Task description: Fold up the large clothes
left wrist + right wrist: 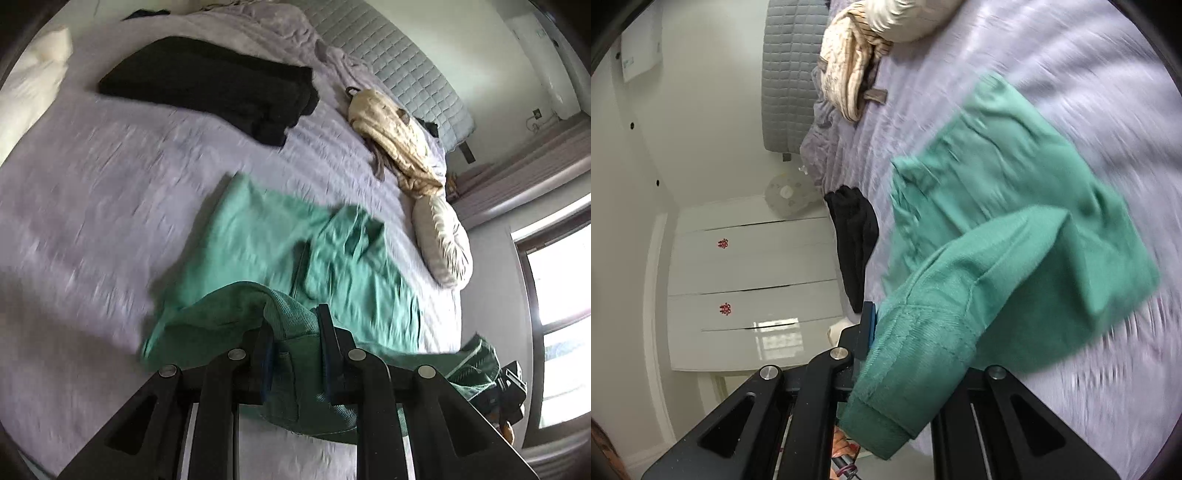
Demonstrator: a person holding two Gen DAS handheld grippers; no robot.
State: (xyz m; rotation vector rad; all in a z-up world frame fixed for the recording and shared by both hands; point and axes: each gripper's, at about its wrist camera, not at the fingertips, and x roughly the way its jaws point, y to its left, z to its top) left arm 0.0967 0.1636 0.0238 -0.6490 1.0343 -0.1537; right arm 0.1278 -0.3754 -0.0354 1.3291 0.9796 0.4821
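Both grippers are on the green ribbed-hem sweatshirt (280, 240) here, and most of it lies spread on the lilac quilted bedspread (92, 206) with the near edge lifted clear. The left gripper (295, 332) has its two fingers pinched together on a fold of the ribbed hem, cloth bunched between the pads and hanging below them. The right gripper (916, 332) looks clamped on a ribbed band of the same garment (1015, 229), though only one blue-padded finger (868, 328) shows and the other is buried under fabric. Motion blur smears the bed in both views, so this reads as a mid-swing carry, probably the hem being brought over the body for a fold. To do it well, the two grips should travel level and at matching pace so the lifted edge stays taut and straight, then lay down square on the far part before either pinch lets go. Sag between the grippers would crease the fold. Well clear up the bed sit a folded black garment (218, 88) and a cream knitted bundle (391, 133), beside a pale puffy pillow (443, 240).
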